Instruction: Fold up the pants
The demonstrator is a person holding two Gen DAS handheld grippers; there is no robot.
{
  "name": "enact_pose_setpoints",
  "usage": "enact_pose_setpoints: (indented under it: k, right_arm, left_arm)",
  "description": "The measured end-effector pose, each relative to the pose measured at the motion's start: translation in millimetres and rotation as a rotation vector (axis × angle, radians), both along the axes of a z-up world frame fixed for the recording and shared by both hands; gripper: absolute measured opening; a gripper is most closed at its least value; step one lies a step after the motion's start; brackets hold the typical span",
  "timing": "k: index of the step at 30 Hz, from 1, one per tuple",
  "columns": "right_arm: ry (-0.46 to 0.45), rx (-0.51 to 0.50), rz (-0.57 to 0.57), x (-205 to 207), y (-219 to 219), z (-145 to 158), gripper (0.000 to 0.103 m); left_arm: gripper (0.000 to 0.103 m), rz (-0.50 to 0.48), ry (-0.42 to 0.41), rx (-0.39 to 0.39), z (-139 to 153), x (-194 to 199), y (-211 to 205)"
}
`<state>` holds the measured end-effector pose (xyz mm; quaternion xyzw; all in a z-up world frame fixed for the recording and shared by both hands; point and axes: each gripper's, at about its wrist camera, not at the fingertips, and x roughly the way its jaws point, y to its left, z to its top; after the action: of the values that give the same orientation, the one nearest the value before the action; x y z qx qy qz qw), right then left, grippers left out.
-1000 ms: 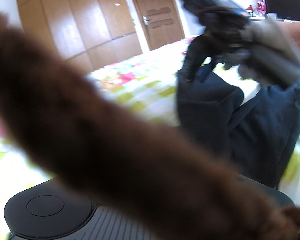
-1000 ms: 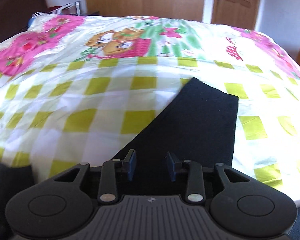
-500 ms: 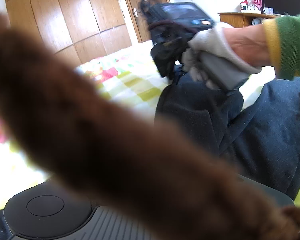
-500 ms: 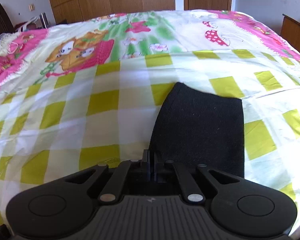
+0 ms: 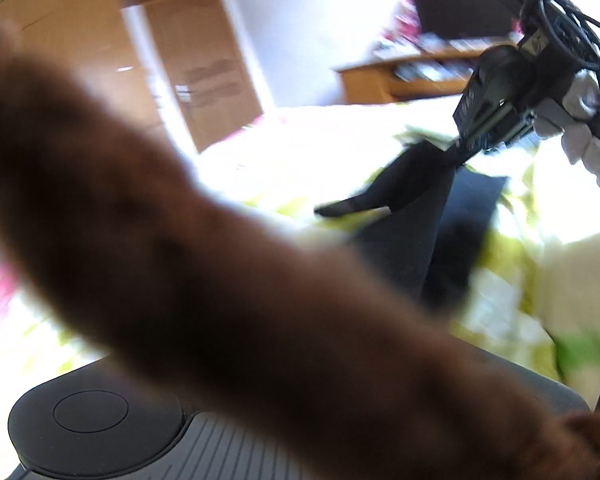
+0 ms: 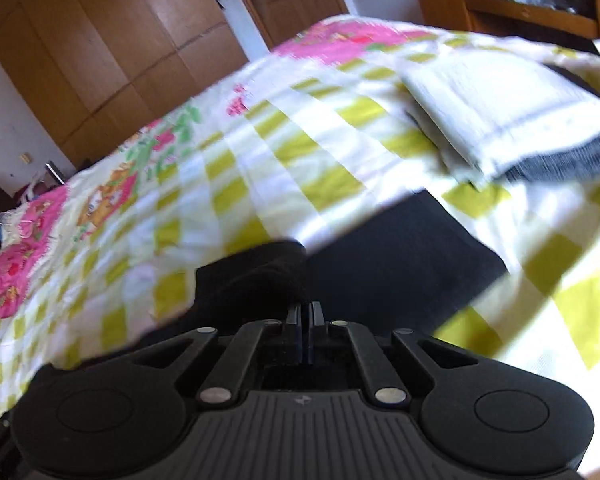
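pants (image 6: 400,264): dark, on checked bedspread (image 6: 260,148), one edge lifted | right gripper (image 6: 305,320): fingers pressed together, pinching the pants' edge | left gripper: fingers hidden behind blurred brown fuzzy strip (image 5: 204,264), grip unreadable

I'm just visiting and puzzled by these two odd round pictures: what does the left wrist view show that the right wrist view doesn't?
Only the left wrist view shows the right gripper from outside, held by a gloved hand, lifting a corner of the dark pants. A blurred brown furry band hides the left gripper's own fingers.

Only the right wrist view shows the right gripper's fingers pressed together on the pants, plus a folded white cloth further along the bed.

Both show the pants, the checked bedspread and the wooden wardrobe.
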<state>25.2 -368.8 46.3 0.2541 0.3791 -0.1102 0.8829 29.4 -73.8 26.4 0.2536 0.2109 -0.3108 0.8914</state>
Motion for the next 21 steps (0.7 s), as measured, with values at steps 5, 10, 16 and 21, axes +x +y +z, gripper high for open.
enact_pose_setpoints:
  k: [5,10,16,21]
  right_arm:
    - [0.009,-0.089,0.007,-16,-6,-18,0.02]
    - [-0.065,-0.509,0.213,-20,28,-5,0.029]
    - [-0.089,-0.796,0.597,-17,81,-26,0.038]
    - [-0.049,-0.949,0.795,-2,105,-50,0.04]
  left_arm:
    - [0.023,-0.073,0.033,0.109,-31,-11,-35]
    - [0.023,-0.076,0.035,0.106,-30,-11,-39]
    - [0.023,-0.048,0.077,0.059,-29,-7,-38]
    - [0.023,-0.04,0.091,0.052,-30,-4,-39]
